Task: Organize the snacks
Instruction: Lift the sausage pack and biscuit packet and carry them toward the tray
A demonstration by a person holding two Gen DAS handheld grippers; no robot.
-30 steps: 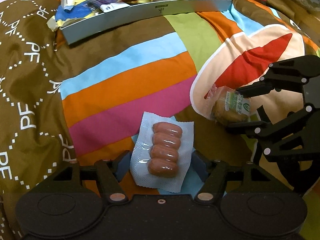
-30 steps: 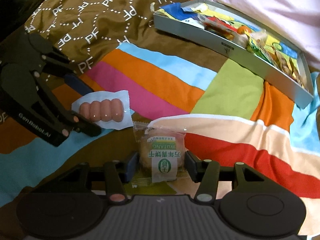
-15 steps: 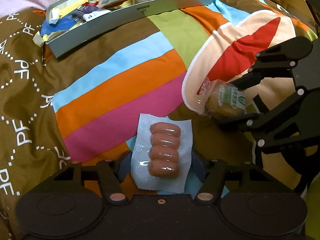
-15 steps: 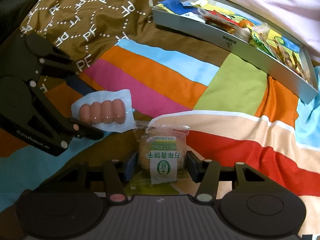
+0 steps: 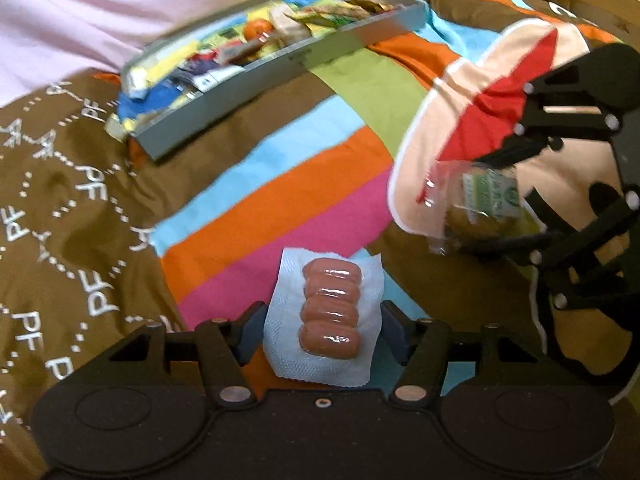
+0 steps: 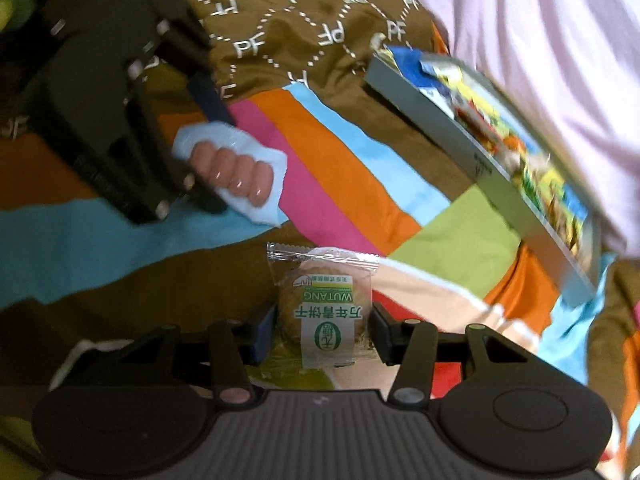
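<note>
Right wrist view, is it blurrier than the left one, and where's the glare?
Right wrist view: strong motion blur on the tray and left gripper; cookie pack sharp. Left wrist view: milder blur at the edges; glare on the sausages.

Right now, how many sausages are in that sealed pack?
4, stacked side by side in the sausage pack, which lies between the fingers of the left gripper. None seem hidden.

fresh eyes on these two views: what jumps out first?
Two snacks, one per gripper: the sausage pack sits between the left gripper fingers, and the biscuit between the right gripper fingers, whose jaws are closing. Both lie on the striped blanket. Behind them, the grey tray is already crowded with wrappers.
</note>
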